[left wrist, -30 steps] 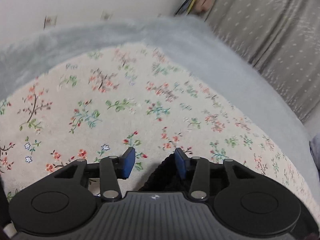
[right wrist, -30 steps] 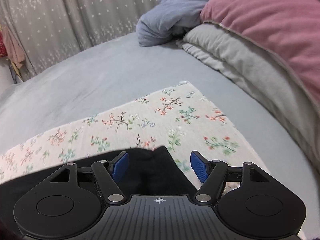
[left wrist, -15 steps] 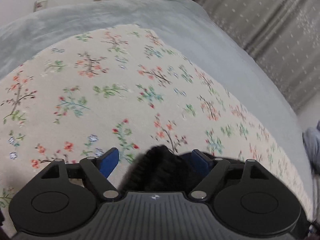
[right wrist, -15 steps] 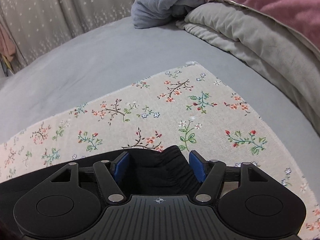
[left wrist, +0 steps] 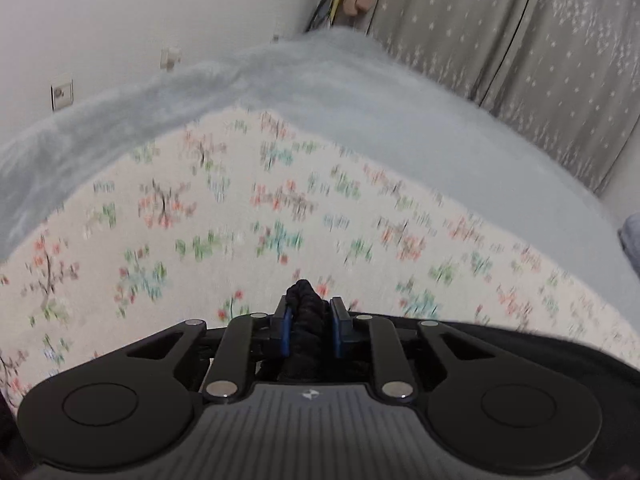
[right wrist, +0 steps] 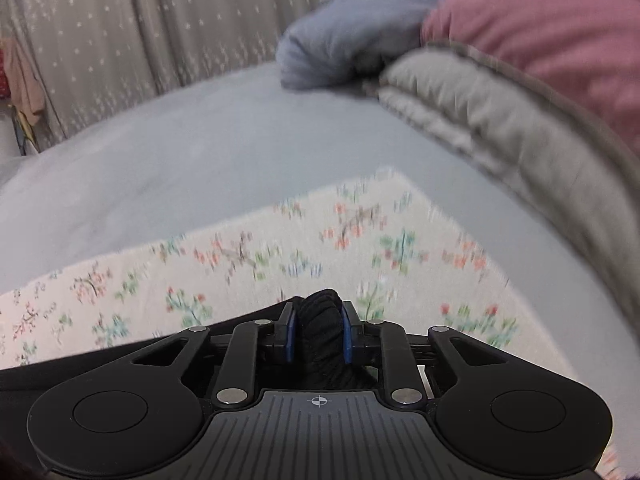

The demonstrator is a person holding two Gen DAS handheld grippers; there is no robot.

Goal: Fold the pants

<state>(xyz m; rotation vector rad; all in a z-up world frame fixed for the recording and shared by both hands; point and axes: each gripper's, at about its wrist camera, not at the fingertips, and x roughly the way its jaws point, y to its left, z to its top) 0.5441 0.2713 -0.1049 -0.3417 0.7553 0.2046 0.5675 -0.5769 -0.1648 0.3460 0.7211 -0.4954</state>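
The black pants (left wrist: 306,304) lie on a floral cloth (left wrist: 240,216) spread over a grey bed. My left gripper (left wrist: 308,330) has its jaws closing, and its blue pads pinch a bunched ridge of the black fabric. More of the pants (left wrist: 540,348) trails off to the right behind the gripper body. In the right wrist view my right gripper (right wrist: 319,334) is likewise closing, with a gathered fold of the black pants (right wrist: 320,312) squeezed between its pads. The rest of the garment (right wrist: 80,364) stretches away to the left. Both views are blurred.
The floral cloth (right wrist: 360,240) ends at a far edge on the grey bed cover (right wrist: 180,152). A grey quilt (right wrist: 500,120), a pink pillow (right wrist: 540,32) and a blue blanket (right wrist: 352,40) are piled at the right. Curtains (left wrist: 500,40) and a white wall (left wrist: 140,20) stand behind.
Both grippers stood open over the pants' edge and have now closed on bunched black fabric. Each view has shifted and blurred, and the cloth looks a little farther below.
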